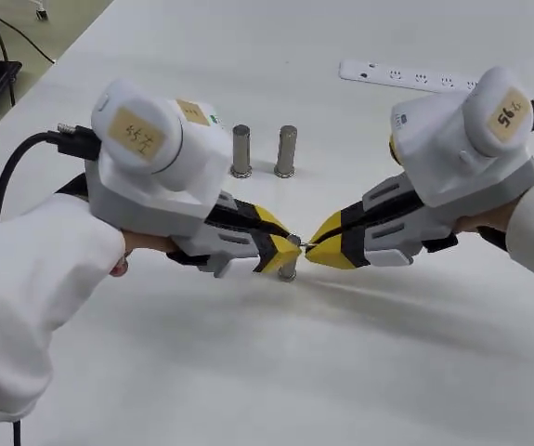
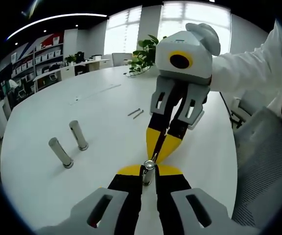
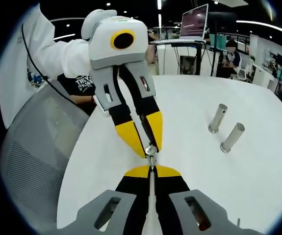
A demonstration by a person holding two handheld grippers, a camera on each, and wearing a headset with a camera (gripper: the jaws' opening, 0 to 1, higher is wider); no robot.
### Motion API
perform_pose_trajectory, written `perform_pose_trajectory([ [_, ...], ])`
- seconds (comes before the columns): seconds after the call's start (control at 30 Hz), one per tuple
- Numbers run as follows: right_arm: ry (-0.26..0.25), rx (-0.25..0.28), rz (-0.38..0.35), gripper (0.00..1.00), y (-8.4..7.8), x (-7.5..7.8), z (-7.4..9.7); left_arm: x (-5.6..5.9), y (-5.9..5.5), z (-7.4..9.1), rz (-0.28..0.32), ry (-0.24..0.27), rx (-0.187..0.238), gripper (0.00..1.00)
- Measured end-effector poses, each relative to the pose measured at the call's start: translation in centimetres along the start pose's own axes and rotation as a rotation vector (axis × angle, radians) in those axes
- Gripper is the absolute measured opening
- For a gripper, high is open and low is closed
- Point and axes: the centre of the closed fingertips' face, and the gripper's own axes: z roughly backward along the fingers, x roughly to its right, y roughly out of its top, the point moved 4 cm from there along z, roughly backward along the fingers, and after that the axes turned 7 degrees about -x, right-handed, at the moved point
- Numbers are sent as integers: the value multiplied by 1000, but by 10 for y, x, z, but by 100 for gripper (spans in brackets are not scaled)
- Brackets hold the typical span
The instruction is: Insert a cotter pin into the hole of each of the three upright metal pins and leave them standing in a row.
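**A:** What has the left claw [image 1: 285,251] got?

**B:** It is closed on a metal pin [image 1: 288,271], gripping it just under the head. The pin stands upright between the tips, with its foot on the table [image 1: 248,372].

**A:** And the right claw [image 1: 316,246]?

**B:** It is pinched all but shut on a cotter pin [image 3: 151,161]. The thin wire sticks straight out ahead of its tips, along the claw's own line and roughly level with the table.

**A:** How do the two lie to each other?

**B:** Crosswise. The wire runs level and the metal pin runs up and down. The wire's free end points at the metal pin's head, dead ahead of the right claw and right at its tips. The claws meet nose to nose there.

**A:** Is the wire in the hole yet?

**B:** It's too small to tell, and I can't make out the hole itself. I'd judge the next move is a short straight push along the right claw's line while the left claw holds the metal pin steady. With any tilt, the wire would likely skate off the round side.

**A:** What's farther out?

**B:** Ahead of the left claw and off to its left, two other pins [image 2: 78,134] stand upright side by side, well apart from the one being held. Beyond them, two thin pieces [image 2: 136,113] lie flat on the table. They are probably spare cotter pins.
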Motion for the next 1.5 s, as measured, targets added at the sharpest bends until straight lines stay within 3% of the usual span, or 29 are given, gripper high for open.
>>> perform_pose_trajectory([
  [0.77, -34, 6, -24, 2, -3, 1, 13, -1, -1, 1, -21, 2, -3, 6],
  [1.5, -18, 37, -30, 0, 0, 0, 14, 0, 3, -1, -55, 3, -4, 6],
])
